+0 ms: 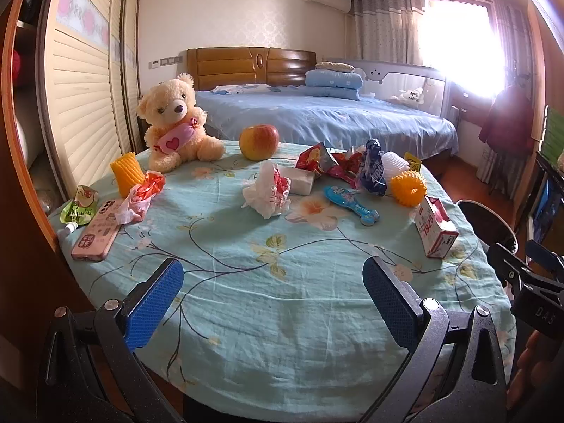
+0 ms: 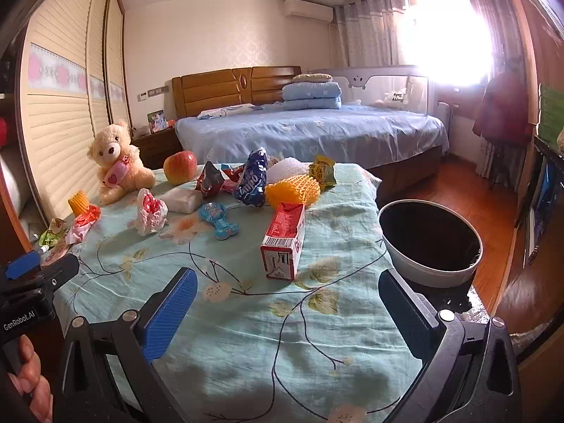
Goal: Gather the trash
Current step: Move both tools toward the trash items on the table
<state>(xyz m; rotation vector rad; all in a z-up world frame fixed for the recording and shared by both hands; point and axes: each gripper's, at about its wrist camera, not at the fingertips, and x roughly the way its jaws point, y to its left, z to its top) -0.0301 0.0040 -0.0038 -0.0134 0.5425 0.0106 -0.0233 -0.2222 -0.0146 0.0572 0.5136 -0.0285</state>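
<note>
Wrinkled cloth tablecloth (image 1: 282, 282); glossy, perhaps foil, blue wrapper (image 2: 252, 179).

carton (image 2: 283, 239) on table (image 2: 218, 320) (bin (image 2: 428, 243) right)

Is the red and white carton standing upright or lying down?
Lying down: the carton rests on its long side on the tablecloth.

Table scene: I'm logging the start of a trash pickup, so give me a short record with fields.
surface: table under a teal floral cloth
trash: red-and-white carton lying on its side, crumpled white wrapper, blue snack bag, yellow foam net
not trash: teddy bear, apple, pink phone
bin: black-lined bin beside the table's right edge
left gripper: open, empty
right gripper: open, empty, carton ahead of it
</note>
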